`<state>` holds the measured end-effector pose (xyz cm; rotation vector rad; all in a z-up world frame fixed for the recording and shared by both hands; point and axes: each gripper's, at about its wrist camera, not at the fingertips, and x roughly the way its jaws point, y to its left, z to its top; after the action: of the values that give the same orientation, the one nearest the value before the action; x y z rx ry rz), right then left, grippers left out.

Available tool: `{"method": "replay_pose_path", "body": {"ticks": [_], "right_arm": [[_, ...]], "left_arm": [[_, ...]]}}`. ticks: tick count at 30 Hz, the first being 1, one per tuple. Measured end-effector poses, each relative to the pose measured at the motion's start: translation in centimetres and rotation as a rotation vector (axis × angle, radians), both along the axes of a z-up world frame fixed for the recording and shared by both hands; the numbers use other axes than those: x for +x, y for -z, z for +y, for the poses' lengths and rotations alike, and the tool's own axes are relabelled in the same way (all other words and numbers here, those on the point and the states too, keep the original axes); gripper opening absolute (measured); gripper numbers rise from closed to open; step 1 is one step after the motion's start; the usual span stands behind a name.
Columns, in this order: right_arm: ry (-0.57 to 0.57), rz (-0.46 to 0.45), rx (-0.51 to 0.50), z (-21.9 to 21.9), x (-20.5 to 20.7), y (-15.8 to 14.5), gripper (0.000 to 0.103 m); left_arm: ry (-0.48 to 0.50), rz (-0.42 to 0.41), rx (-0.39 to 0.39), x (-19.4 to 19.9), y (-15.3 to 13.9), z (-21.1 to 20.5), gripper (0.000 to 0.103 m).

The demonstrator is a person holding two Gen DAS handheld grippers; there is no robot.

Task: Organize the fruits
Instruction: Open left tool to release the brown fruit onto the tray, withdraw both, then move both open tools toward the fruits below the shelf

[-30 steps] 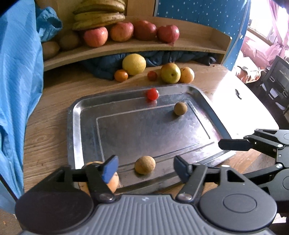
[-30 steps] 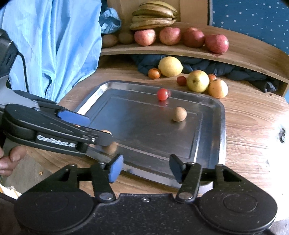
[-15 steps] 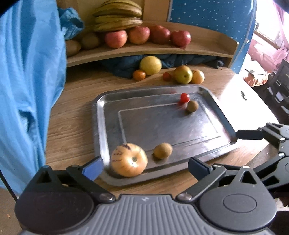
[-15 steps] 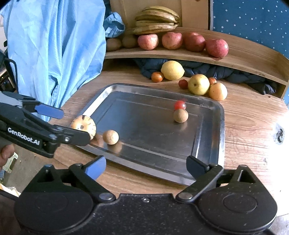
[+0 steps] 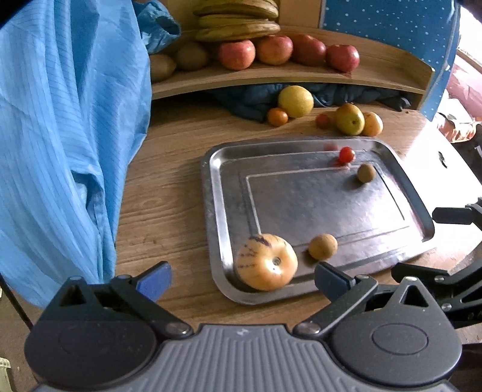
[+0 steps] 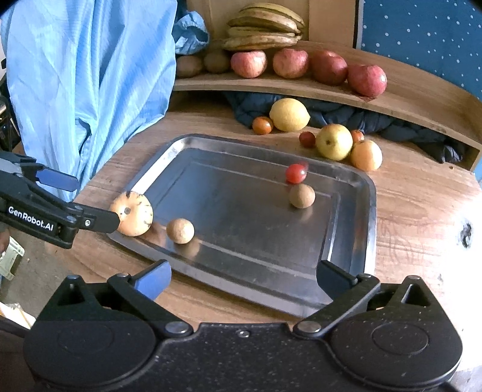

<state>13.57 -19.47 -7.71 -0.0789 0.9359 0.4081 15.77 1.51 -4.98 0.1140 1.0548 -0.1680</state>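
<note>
The left gripper has its fingers spread fully apart with nothing between them; they hang just short of the tray's near corner. The right gripper is opening to its widest, likewise empty, poised over the near edge of the tray.

Just ahead of the left fingers, a striped pepino melon sits in the near left corner of the steel tray, apart from both pads. In the right wrist view the tip of a left finger lies against the melon's outline, though whether it touches I cannot tell. Beside the melon rests a small brown round fruit, and toward the far side a second brown fruit lies next to a cherry tomato, which looks blurred, perhaps rolling.

I judge the step in hand to be the release after a placement: four fruits are on the tray, more wait beyond it. The next move likely calls for reaching past the far rim to the loose group on the desk: a lemon, a small orange, a yellow-green apple and others.

Behind these a curved wooden shelf carries red apples, kiwis and bananas. A blue garment hangs at the left; dark cloth lies under the shelf.
</note>
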Motion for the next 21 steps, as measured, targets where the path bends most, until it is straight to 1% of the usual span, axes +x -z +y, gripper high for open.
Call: {"method": "replay_pose_path", "body": {"ticks": [8,21], "right_arm": [[0.007,-0.003,0.001,0.0,1.8,-0.1,0.102],[0.038,-0.018,-0.008,-0.3,6.3,0.1,0.102]], "left_arm": [[-0.018,0.0,0.012,2.1,0.0,0.3,0.103],[0.003,-0.007,0.016,7.8,0.1,-0.5,0.103]]}}
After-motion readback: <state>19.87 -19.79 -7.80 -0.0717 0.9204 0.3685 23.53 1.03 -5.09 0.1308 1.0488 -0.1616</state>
